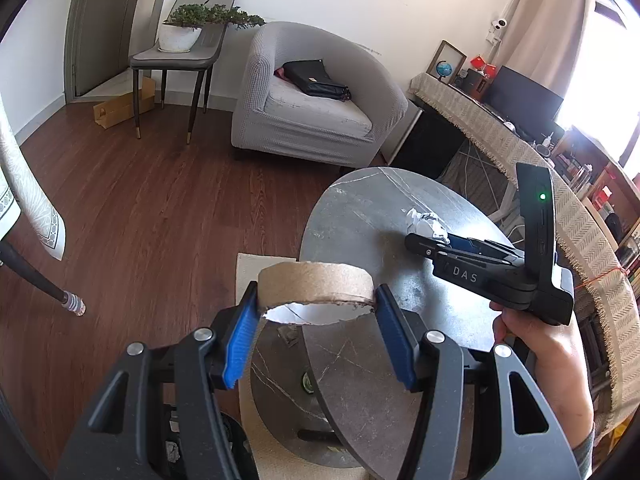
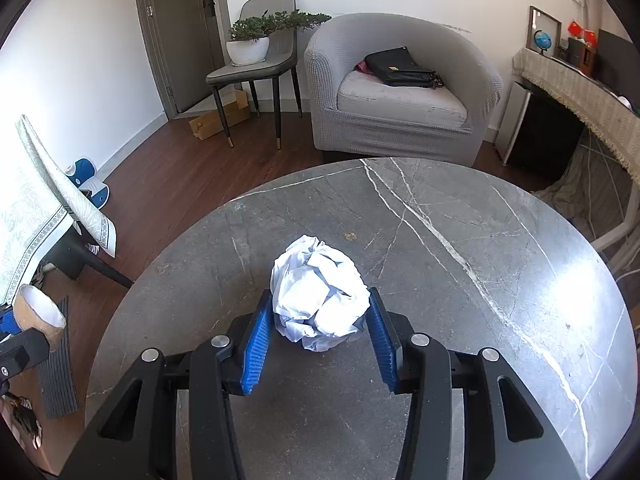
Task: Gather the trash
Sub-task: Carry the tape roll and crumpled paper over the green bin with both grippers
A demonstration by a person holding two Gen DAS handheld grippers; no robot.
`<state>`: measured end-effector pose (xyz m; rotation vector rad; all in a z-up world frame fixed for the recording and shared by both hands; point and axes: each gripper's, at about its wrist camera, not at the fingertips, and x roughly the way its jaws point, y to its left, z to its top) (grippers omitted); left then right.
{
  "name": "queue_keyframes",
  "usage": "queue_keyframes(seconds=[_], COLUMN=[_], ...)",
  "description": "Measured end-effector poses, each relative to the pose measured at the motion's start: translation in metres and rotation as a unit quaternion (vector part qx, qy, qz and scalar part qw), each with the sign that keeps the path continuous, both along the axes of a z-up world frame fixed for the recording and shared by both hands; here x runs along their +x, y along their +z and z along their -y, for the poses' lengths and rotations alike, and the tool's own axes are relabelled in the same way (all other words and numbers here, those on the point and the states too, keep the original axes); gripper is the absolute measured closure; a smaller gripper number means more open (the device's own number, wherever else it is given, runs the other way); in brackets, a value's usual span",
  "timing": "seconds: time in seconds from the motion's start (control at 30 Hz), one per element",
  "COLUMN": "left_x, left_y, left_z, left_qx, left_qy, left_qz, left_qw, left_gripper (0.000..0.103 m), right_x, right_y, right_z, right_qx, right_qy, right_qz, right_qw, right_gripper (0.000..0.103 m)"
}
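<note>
My left gripper (image 1: 316, 300) is shut on a brown cardboard ring (image 1: 316, 282) with a white inside, held in the air beside the round grey marble table (image 1: 360, 216). The ring also shows at the left edge of the right wrist view (image 2: 38, 316). My right gripper (image 2: 318, 314) is over the table (image 2: 460, 280), its blue pads (image 2: 256, 340) on either side of a crumpled white paper ball (image 2: 318, 302) and touching it. The ball rests on the table. The right gripper (image 1: 430, 242) and the ball (image 1: 426, 224) also show in the left wrist view.
A grey armchair (image 2: 400, 92) with a black bag (image 2: 400, 68) stands behind the table. A chair with a potted plant (image 2: 256, 40) is by the door. A cloth-covered desk (image 1: 520, 152) runs along the right. A lower marble shelf (image 1: 288, 380) sits under the tabletop.
</note>
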<state>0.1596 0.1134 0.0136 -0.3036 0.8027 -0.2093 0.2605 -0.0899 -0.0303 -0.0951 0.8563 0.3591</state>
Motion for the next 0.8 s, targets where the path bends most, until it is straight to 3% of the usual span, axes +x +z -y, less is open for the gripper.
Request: queue_keyframes(seconds=[0.47,0.8], left_x=[-0.039,-0.085], left_y=[0.008,-0.01], left_z=[-0.025,-0.028], left_qx=[-0.002,0.04], left_qy=[0.04,0.032], left_qz=[0.003,-0.012], left_qw=[0.9992,0.9986], left_gripper=[0.043,0.043], right_x=[-0.082,-0.136], right_y=[0.024,0.031], right_z=[-0.015,-0.033], right_qx=[-0.008,0.027], right_qy=[0.054,0.08], right_qz=[0.011,0.011], right_qw=[0.998,0.996], right_gripper=[0.057,0.057])
